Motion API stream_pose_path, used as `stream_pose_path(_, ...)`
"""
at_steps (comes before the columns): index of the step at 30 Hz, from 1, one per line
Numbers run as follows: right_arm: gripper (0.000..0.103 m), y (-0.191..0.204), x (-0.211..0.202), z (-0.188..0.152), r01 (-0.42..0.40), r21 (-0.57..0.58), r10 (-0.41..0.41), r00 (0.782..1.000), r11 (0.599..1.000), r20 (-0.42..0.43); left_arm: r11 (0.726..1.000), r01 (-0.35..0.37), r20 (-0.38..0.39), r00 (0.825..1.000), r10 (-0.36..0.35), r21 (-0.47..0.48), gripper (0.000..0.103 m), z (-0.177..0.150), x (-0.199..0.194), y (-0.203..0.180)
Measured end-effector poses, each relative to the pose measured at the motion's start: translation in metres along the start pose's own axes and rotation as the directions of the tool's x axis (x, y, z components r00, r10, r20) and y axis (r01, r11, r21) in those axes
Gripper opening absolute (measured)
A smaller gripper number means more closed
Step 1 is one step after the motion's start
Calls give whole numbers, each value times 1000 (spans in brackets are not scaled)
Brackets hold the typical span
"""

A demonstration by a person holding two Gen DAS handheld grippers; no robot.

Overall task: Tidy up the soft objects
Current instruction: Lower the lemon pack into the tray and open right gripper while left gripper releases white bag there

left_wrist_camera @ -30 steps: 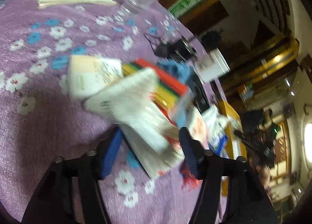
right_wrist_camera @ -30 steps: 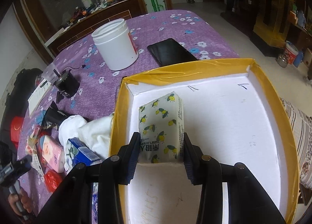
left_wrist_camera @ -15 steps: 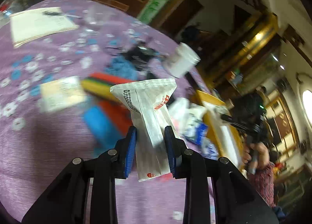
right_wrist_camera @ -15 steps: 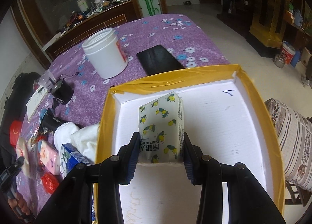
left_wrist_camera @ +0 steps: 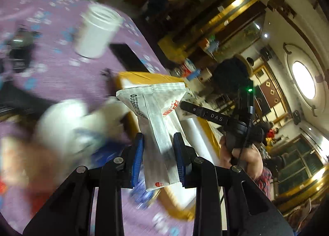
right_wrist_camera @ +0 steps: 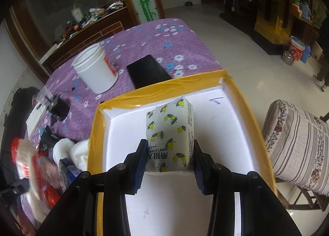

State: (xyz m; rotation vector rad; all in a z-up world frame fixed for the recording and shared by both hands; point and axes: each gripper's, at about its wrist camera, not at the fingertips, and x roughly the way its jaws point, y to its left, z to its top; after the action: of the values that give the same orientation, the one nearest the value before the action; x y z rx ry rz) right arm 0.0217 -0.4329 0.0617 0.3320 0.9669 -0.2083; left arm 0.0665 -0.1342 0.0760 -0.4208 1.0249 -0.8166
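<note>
My left gripper [left_wrist_camera: 158,143] is shut on a white plastic packet [left_wrist_camera: 158,120] with red print, held up in the air over the purple flowered tablecloth. My right gripper [right_wrist_camera: 170,149] is shut on a lemon-print tissue pack [right_wrist_camera: 170,131], held inside the yellow-rimmed white box [right_wrist_camera: 160,90]. In the right wrist view the white packet [right_wrist_camera: 26,166] shows blurred at the far left. The left wrist view shows the box rim [left_wrist_camera: 141,76] behind the packet, and the right gripper [left_wrist_camera: 185,105] reaching over the box.
A white tub [right_wrist_camera: 95,69], a black phone [right_wrist_camera: 149,73] and a small black device [right_wrist_camera: 58,106] stand on the cloth beyond the box. White cloth [right_wrist_camera: 72,149] and several small packs [right_wrist_camera: 67,171] lie left of the box. A cushioned chair [right_wrist_camera: 298,145] is at the right.
My left gripper closed on the white packet, lifted it off the pile and swung it toward the box. The right gripper drifted slightly over the box, tissue pack still in its grip.
</note>
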Motion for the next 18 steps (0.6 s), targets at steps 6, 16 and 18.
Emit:
stream_pose_path(6, 42, -19, 10, 15, 27, 24, -27, 1000, 999, -7, 999, -34, -105, 994, 33, -2, 26, 28, 89, -17)
stream_pose_path(16, 43, -45, 40, 29, 18, 67, -16, 999, 998, -40, 993, -115, -114, 987, 116, 13, 26, 45, 129, -26)
stream_pose_path(18, 46, -48, 41, 30, 8, 80, -5, 999, 997, -34, 993, -120, -120, 985, 120, 6, 27, 45, 134, -28)
